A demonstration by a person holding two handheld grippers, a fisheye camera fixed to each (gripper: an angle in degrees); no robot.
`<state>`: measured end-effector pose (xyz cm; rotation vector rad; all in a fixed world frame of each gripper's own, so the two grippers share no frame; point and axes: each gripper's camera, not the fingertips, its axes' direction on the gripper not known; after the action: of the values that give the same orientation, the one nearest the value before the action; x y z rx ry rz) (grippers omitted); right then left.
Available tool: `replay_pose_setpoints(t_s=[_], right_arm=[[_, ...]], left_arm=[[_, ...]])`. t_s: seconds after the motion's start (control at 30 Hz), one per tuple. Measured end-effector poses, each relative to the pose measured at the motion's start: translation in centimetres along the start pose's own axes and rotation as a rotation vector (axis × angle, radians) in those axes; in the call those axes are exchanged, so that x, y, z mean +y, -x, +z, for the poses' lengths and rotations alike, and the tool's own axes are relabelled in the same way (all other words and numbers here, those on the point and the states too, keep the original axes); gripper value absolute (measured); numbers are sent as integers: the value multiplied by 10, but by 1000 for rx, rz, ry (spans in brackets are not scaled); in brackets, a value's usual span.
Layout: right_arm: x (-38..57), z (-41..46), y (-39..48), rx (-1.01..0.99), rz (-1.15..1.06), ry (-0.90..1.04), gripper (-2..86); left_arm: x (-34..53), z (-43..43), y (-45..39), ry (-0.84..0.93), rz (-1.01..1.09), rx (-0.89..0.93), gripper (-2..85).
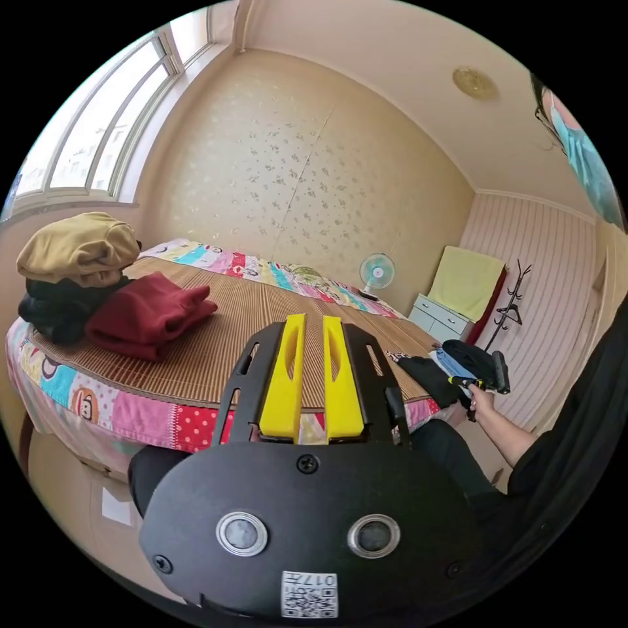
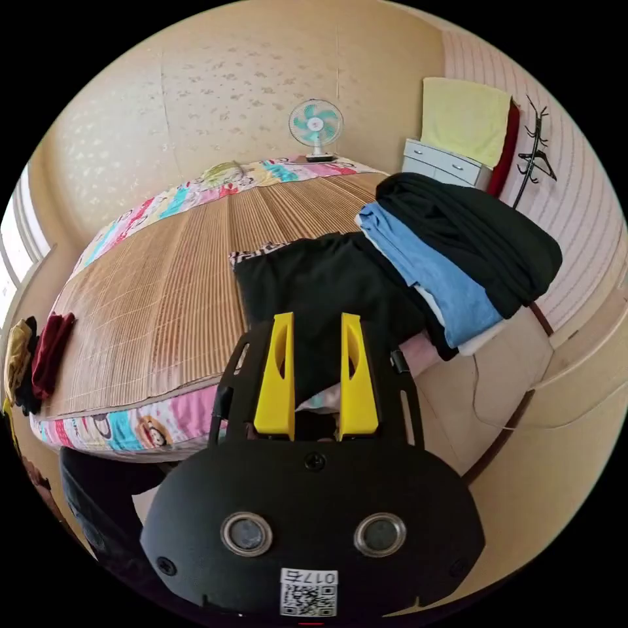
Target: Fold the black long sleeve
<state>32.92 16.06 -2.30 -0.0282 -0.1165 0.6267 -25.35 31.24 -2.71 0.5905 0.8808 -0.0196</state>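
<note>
Reaching: right gripper (image 2: 316,327) hovers over the black long sleeve (image 2: 320,288), jaws spread, pinching nothing.
Left gripper (image 1: 313,327): jaws nearly together, gripping nothing, aimed across the mat (image 1: 216,340).
Garment: on the mat's corner, just ahead of the right jaws.
Risk: stacked clothes (image 2: 458,261) beside it may snag and topple.
</note>
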Motion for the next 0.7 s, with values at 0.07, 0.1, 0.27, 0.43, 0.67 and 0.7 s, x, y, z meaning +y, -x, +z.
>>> replay_pose_setpoints(t_s=[0.07,0.1,0.27,0.43,0.67,0.7], right_arm=[[2,23,1,-89,-27,74,74],[5,19,14,-87,-42,45,51],[14,-82,103,-178,-208,-257,20],[69,-183,201,-597,-364,-409,14],[196,-184,285,-708,-492,-401,16],[197,-173,283,-711,-476,-323,19]], left_arm=[[-1,3,-8,3,-23,31,49],[0,2,-13,-4,-33,48,46],[2,3,-13,26,-109,109,22],[-8,11,-4,67,-152,198,4],[-27,35,13,147,-267,300,3],[-30,39,14,169,-273,307,5]])
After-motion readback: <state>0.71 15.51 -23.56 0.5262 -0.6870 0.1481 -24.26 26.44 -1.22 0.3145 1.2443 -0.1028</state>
